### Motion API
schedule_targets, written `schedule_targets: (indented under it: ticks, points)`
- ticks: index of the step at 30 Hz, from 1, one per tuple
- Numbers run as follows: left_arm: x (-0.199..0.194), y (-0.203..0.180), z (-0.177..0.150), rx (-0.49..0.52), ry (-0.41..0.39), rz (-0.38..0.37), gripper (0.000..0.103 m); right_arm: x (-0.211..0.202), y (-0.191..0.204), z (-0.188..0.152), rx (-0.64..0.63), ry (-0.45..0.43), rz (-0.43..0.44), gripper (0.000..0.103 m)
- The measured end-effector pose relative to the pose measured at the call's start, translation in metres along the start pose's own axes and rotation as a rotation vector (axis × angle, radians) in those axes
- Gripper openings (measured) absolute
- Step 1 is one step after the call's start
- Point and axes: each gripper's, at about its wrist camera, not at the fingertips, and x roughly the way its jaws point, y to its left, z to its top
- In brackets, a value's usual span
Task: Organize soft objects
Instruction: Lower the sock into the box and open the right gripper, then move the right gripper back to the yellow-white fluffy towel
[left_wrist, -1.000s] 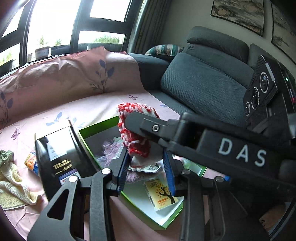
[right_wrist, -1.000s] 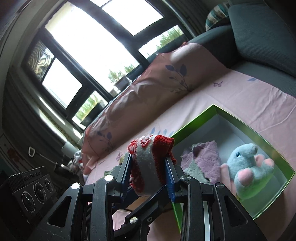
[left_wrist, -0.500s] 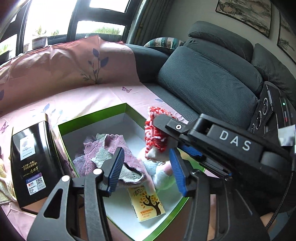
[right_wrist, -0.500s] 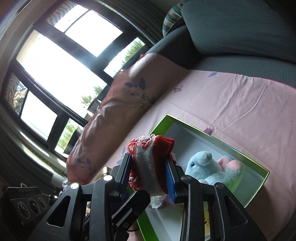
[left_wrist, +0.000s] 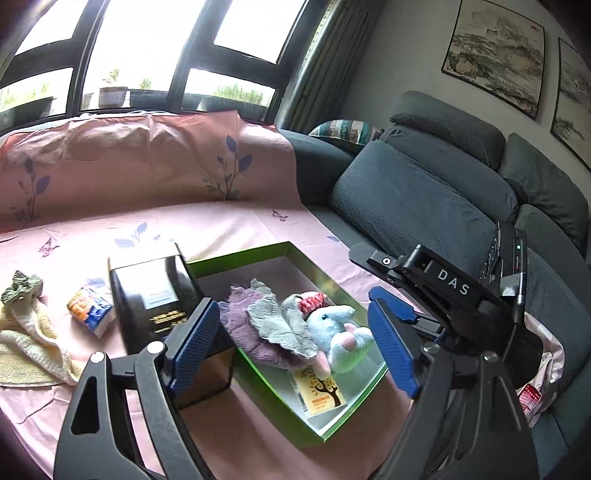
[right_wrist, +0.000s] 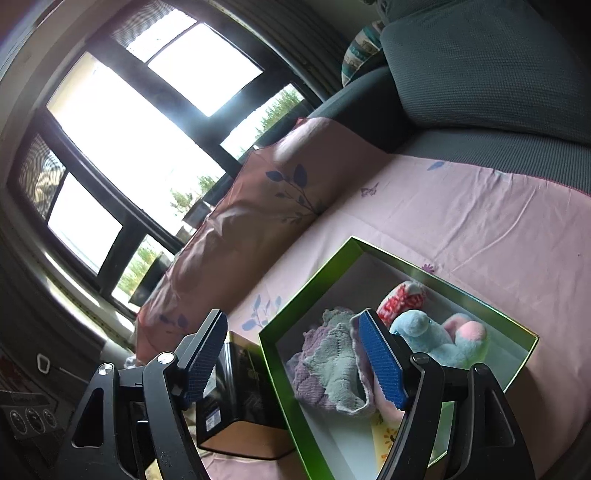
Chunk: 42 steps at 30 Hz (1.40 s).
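Most of the red and white knitted piece (left_wrist: 311, 302) is hidden behind the blue plush toy (left_wrist: 338, 334) and the grey cloth (left_wrist: 279, 323) in the green box (left_wrist: 258, 254). The print on the yellow packet (left_wrist: 320, 390) is too small to be read, and in the right wrist view the packet (right_wrist: 386, 435) is largely covered by a blue finger pad (right_wrist: 382, 363). The cream knit (left_wrist: 27, 349) is cut off at the left edge.

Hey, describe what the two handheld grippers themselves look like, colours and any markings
Both the left gripper and right gripper have black cut-out linkage frames with silver pivot screws and ribbed blue finger pads. Seen from the left view, the right gripper's black body bears white "DAS" lettering.
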Motion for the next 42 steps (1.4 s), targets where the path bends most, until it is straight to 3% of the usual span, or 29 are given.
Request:
schedule_targets:
  ticks: [3,14,17,21,29,33,37,42]
  points:
    - [-0.029,0.025,-0.002,-0.039,-0.034,0.048,0.084,-0.003,0.014,-0.004,-0.038,-0.005,0.003,0.076]
    - [-0.111,0.136,-0.033,-0.222,-0.072,0.364,0.086,-0.001,0.07,-0.026,-0.217,-0.005,-0.083,0.087]
    - [-0.128,0.163,-0.048,-0.266,-0.092,0.427,0.093,0.005,0.086,-0.034,-0.257,0.005,-0.09,0.087]
    - [-0.139,0.196,-0.068,-0.324,-0.111,0.526,0.095,0.015,0.11,-0.049,-0.336,0.035,-0.101,0.087]
    - [-0.149,0.247,-0.09,-0.465,-0.113,0.597,0.095,0.036,0.159,-0.088,-0.486,0.075,-0.103,0.087]
    - [-0.153,0.253,-0.095,-0.46,-0.111,0.719,0.095,0.047,0.181,-0.111,-0.602,0.11,-0.148,0.087]
    - [-0.159,0.26,-0.097,-0.471,-0.128,0.675,0.095,0.051,0.196,-0.127,-0.637,0.132,-0.117,0.087]
    - [-0.171,0.275,-0.101,-0.535,-0.138,0.64,0.095,0.067,0.212,-0.149,-0.627,0.223,-0.038,0.087]
